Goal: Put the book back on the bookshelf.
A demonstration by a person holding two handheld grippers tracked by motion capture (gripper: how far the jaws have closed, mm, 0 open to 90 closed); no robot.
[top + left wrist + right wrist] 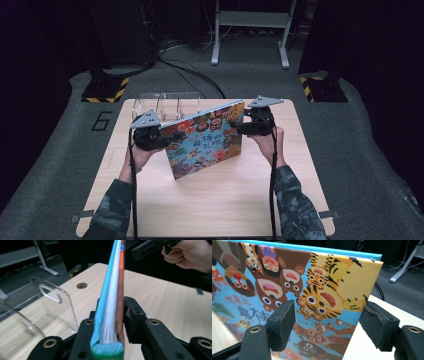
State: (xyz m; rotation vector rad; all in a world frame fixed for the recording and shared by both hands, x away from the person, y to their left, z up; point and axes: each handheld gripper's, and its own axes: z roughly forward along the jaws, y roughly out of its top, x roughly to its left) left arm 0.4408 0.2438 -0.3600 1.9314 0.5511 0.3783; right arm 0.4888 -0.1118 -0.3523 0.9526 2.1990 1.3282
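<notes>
Left gripper (pixel 110 322) clamped on picture book (pixel 205 142) edge, right gripper (pixel 327 322) open

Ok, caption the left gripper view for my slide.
Left gripper clamps the picture book edge-on above the wooden table.

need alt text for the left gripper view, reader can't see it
A picture book seen edge-on, its white pages between a blue and a brown cover, is clamped between the left gripper's two black jaws above a pale wooden table. A clear acrylic stand sits at left; a hand with the other gripper shows at top right.
</notes>
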